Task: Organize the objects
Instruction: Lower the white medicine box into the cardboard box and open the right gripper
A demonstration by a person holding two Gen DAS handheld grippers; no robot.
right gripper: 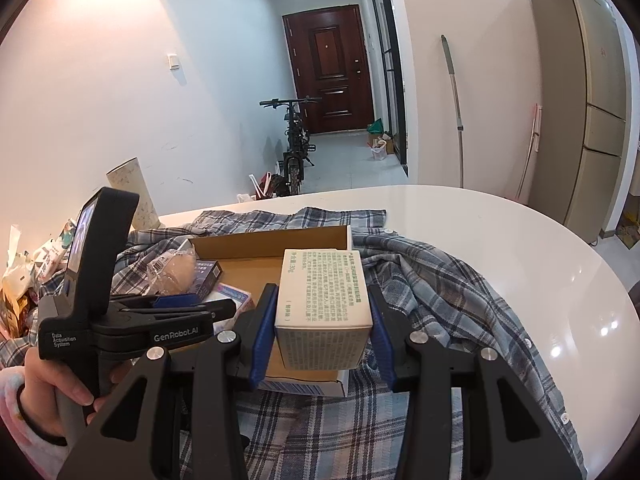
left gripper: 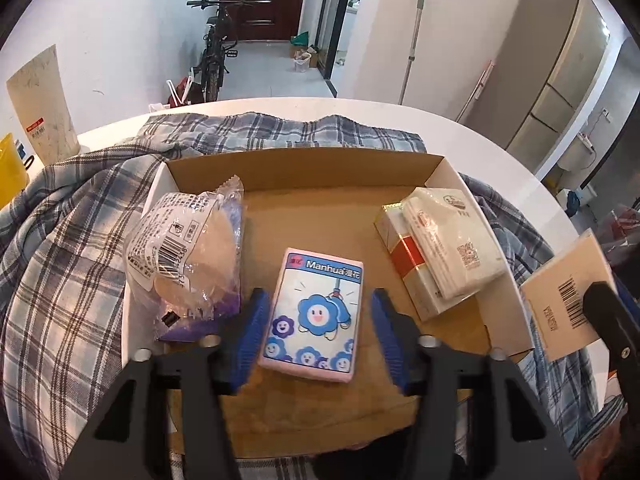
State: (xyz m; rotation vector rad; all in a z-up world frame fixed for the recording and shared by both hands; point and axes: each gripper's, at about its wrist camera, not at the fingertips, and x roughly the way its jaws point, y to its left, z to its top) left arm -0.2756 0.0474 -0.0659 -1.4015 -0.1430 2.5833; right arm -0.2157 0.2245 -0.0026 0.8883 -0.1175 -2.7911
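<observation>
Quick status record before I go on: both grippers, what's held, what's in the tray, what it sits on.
left gripper: open, jaws either side of the pink tissue pack, not closed on it
right gripper: shut on the white printed box, held above the tray's near right edge
cardboard tray: holds bagged bun at left, pink tissue pack in the middle, white tissue pack lying on a red-and-white box at right
under tray: plaid shirt on white table
</observation>
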